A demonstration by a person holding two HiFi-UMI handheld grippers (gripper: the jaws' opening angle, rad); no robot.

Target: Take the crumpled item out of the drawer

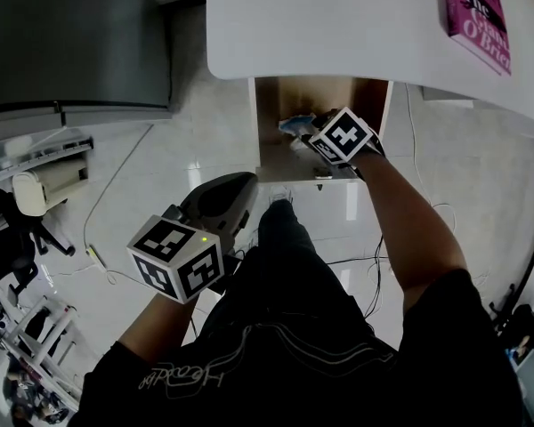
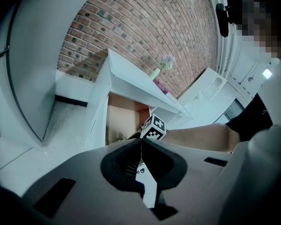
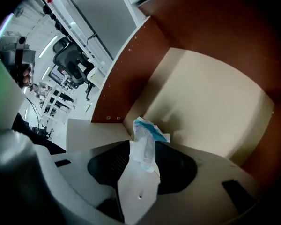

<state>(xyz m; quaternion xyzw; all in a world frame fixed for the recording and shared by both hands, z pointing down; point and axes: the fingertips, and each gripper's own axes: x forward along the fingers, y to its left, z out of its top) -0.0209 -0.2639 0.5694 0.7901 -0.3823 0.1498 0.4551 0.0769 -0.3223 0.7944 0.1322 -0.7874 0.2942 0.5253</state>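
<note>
The crumpled item (image 3: 144, 142), white paper with a blue patch, stands between the jaws of my right gripper (image 3: 143, 157). The jaws are spread apart and I see no pad pressing on it. In the head view the right gripper (image 1: 297, 133) reaches into the open wooden drawer (image 1: 276, 96) under the white desk, with the crumpled item (image 1: 294, 124) at its tip. My left gripper (image 1: 246, 185) hangs in front of the drawer, above the floor, shut and empty. In the left gripper view its pads meet in one line (image 2: 141, 149).
The white desk (image 1: 338, 25) overhangs the drawer; a pink book (image 1: 481, 12) lies at its right end. A grey cabinet (image 1: 71, 43) stands at the left. Cables run over the tiled floor (image 1: 160, 185). The person's dark-trousered legs (image 1: 285, 274) are below the drawer.
</note>
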